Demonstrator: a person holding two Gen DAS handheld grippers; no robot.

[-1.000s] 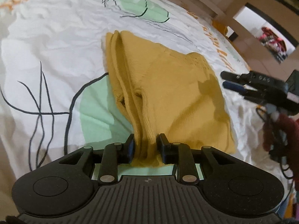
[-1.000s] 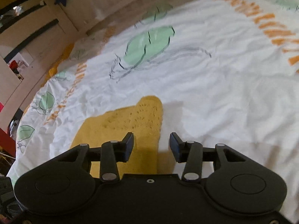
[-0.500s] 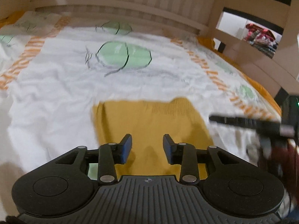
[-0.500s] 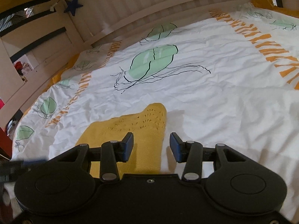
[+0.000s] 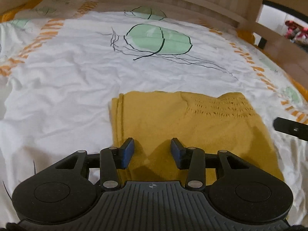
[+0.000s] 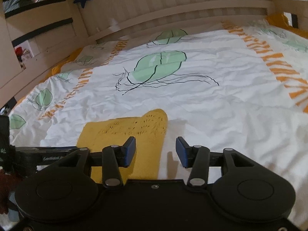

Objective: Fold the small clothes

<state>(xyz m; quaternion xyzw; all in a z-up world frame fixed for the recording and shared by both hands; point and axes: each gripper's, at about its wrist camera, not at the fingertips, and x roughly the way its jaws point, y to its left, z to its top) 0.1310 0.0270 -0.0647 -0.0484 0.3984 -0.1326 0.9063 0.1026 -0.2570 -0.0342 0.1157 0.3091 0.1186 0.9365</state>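
a mustard-yellow knitted garment (image 5: 192,132), folded into a rough rectangle, lies flat on a crumpled white bedsheet with green leaf prints and orange stripes (image 5: 67,88). an openwork knit band shows near its far right corner. the left gripper (image 5: 152,151) hangs over the garment's near edge; its jaws are opening, blue pads clear of the cloth and nothing between them. the right gripper (image 6: 155,152) sits at the garment's right edge, jaws apart and empty, one finger (image 6: 129,151) over the yellow knit, the other over bare sheet. whether either finger touches the fabric below is unclear. a slatted wooden bed frame (image 6: 173,9) borders the sheet.
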